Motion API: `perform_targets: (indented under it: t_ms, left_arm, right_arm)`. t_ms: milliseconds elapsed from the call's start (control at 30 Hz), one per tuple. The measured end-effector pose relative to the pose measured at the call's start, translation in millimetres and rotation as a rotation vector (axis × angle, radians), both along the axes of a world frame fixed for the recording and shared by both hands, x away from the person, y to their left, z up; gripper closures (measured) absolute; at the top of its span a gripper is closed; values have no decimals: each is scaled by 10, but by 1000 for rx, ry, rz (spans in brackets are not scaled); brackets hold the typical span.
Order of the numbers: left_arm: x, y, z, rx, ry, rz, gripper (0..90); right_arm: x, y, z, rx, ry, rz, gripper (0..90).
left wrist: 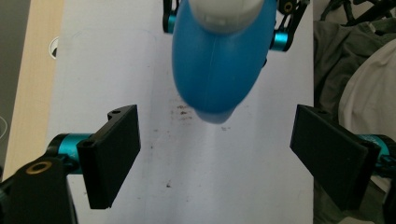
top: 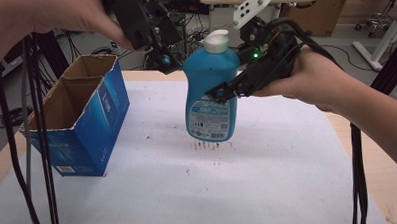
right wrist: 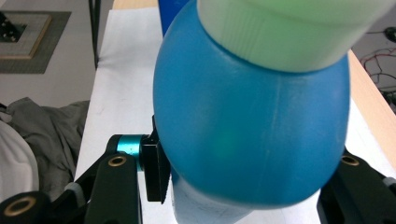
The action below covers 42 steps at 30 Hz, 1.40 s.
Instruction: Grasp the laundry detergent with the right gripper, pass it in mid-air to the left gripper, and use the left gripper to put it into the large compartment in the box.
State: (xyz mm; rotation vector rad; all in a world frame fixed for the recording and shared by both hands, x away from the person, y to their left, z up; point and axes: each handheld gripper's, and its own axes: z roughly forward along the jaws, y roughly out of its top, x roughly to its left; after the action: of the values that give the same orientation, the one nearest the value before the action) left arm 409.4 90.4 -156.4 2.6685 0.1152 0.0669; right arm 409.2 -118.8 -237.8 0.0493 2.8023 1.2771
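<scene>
Black jaws of right gripper [top: 222, 94] clamped across blue bottle [top: 210, 95] mid-body, lifted clear of white mat [top: 264, 164]. Left gripper [left wrist: 217, 149] wide open, empty, above. Smooth plastic, likely slippery and heavyish; best gripped at flat label sides. Blue box [top: 76, 117] left.

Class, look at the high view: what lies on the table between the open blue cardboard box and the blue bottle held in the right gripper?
Nothing: in the high view, only bare white table cover lies between the box and the bottle.
</scene>
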Motion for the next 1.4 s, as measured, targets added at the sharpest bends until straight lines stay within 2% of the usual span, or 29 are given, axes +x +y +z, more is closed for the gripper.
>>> perform_targets:
  t_ms: [100,233,467,533,667,733,767,900,1000,1033,1133,1167,1267,1400]
  left_arm:
    - [-12,-62,-24,24,-6,-22,162]
    - [-30,-123,-33,26,-5,-39,162]
    - [-28,-186,-76,67,2,-48,163]
    - [-27,-197,-85,68,8,-49,165]
    - [-25,-207,-87,59,7,-45,166]
    - [-18,-206,-84,78,3,-61,173]
    - [-32,-211,-97,68,12,-52,193]
    - [-35,-215,-97,72,18,-59,240]
    - [-35,-225,-103,79,15,-64,267]
    - [-23,-227,-93,97,9,-84,267]
    - [-17,-233,-90,112,-1,-93,267]
    - [-29,-237,-106,91,6,-73,268]
    - [-17,-236,-97,105,1,-85,268]
    - [-35,-241,-104,90,8,-77,288]
  right_arm:
    - [-12,83,34,-5,-2,25,454]
    - [-29,173,62,-19,-10,49,454]
    - [-56,278,80,-35,-15,81,454]
    - [-65,301,84,-41,-15,91,454]
    - [-74,328,85,-40,-20,96,454]
    - [-77,332,86,-39,-19,94,454]
    - [-78,329,90,-41,-14,90,454]
    - [-74,325,94,-39,-16,86,454]
    - [-66,324,96,-38,-18,92,454]
    - [-63,327,94,-35,-22,96,454]
    - [-64,326,94,-35,-20,94,454]
    - [-62,326,95,-34,-18,94,454]
    - [-61,324,97,-33,-20,93,454]
    - [-56,324,96,-30,-20,94,454]
